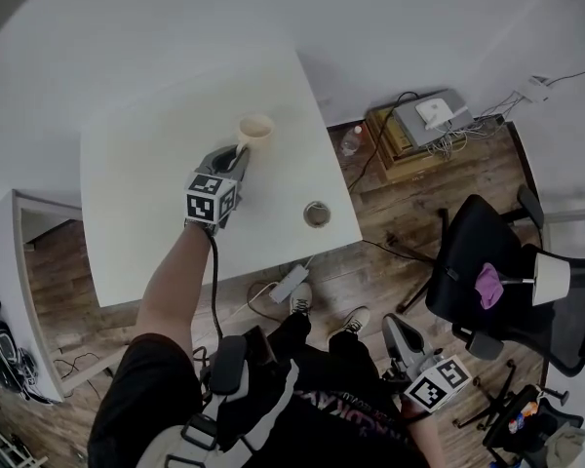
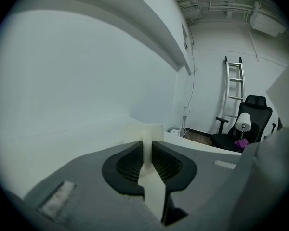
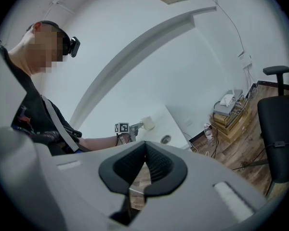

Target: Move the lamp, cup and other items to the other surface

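White worktop (image 1: 156, 164) over wood floor (image 1: 409, 213). Toward its far edge, left tongs (image 1: 239, 152) are closed on the handle of the cream cup (image 1: 254, 128), the thin handle pinched between the pads. Small round item (image 1: 317, 214) lies near the right edge, apart from the cup. Low by the person's leg, right tongs (image 1: 398, 334) have jaws together, nothing in them. Lamp (image 1: 551, 279) and purple item (image 1: 488, 286) sit on the black office chair (image 1: 468, 242).
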The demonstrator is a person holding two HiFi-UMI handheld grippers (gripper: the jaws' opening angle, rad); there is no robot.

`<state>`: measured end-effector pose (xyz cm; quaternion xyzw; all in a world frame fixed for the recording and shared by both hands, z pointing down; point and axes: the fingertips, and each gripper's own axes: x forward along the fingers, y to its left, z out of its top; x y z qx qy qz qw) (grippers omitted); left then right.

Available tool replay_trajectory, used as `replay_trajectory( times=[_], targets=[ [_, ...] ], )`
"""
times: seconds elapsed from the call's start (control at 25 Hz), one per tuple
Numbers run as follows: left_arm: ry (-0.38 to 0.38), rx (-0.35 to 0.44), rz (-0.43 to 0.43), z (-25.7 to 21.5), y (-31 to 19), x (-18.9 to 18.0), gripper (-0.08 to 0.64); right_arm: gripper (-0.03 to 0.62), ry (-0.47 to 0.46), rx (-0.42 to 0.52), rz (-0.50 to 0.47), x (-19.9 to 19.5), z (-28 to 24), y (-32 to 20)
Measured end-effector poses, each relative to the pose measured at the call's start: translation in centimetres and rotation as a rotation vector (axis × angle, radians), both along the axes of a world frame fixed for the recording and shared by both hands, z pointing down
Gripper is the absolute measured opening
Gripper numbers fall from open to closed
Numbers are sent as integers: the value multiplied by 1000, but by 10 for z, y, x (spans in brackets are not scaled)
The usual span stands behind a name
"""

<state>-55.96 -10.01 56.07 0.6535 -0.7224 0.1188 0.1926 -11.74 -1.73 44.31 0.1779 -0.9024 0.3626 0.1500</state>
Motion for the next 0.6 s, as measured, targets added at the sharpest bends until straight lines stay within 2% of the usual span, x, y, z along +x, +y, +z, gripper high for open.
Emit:
replay_trajectory(
  times=[0.28,0.44,0.6],
  targets=[
    [48,94,-21,-27,-1,17,51,5,-17,1,-3,-3,-2,0],
    [71,151,5,-48,-11,33,49,5,-26,1,4,-4,-3,0],
    [77,209,71,-74,-26,57,48,5,-38,6,31,-1,-5,2]
  ],
)
